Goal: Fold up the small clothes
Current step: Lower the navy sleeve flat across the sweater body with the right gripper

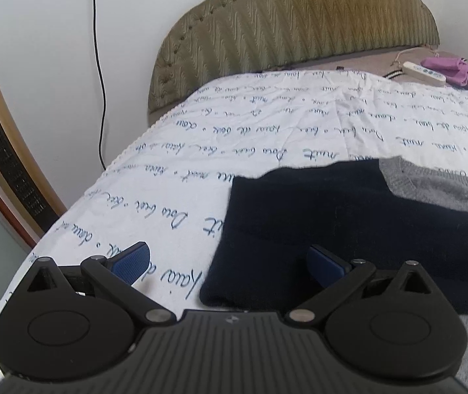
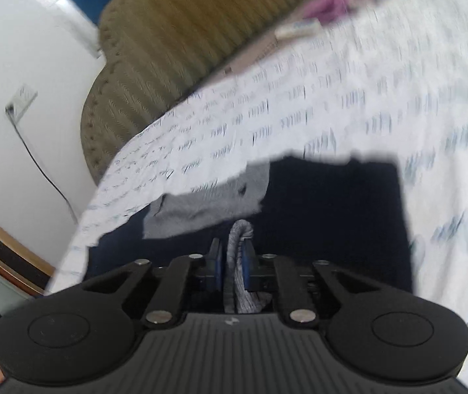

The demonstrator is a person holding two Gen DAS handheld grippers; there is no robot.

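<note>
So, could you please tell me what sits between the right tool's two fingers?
In the right wrist view, a bunched fold of the grey knit garment is pinched between the right tool's closed fingers, above the dark navy garment.

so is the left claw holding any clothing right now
No, the left claw is open, its blue pads spread wide above the dark garment with nothing between them.

Soft, even indoor light fills both views, with no glare. The left wrist view is sharp; its fisheye lens bows the white wall [image 1: 37, 65] at the left edge. The right wrist view is smeared by motion blur, worst at the upper right, where the script on the white printed bedsheet [image 2: 398, 82] streaks. Corners vignette black.
</note>
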